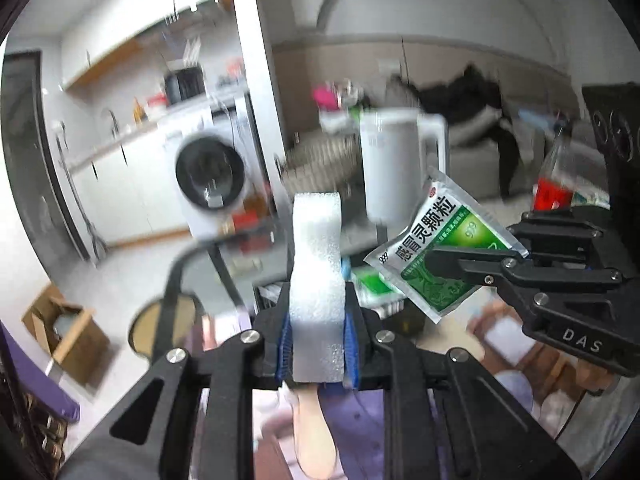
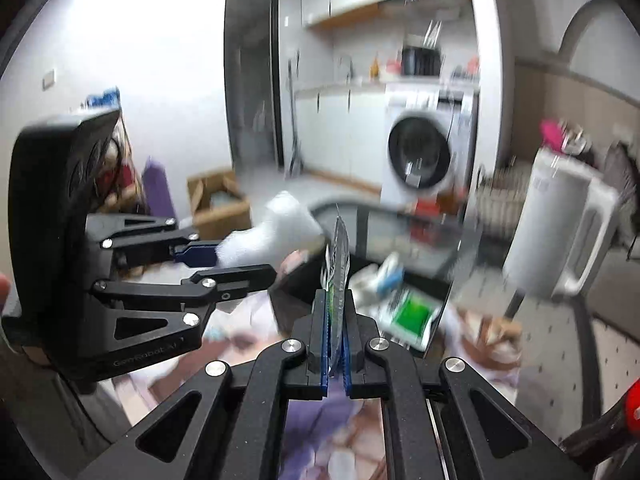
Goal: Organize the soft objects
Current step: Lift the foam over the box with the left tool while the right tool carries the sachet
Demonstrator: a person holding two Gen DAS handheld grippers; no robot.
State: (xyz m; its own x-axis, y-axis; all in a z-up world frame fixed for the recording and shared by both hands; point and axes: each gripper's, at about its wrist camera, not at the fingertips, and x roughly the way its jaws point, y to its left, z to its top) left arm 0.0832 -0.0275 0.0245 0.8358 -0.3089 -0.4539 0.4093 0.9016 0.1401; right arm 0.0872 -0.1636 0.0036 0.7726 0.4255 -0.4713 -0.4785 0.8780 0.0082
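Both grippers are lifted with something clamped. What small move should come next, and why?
Probably carry both items toward wherever they get sorted and lower them. The left gripper is shut on the white foam block, and the right gripper is shut on the green sachet. Both are held in the air near the white kettle; no drop spot is clearly visible through the blur.
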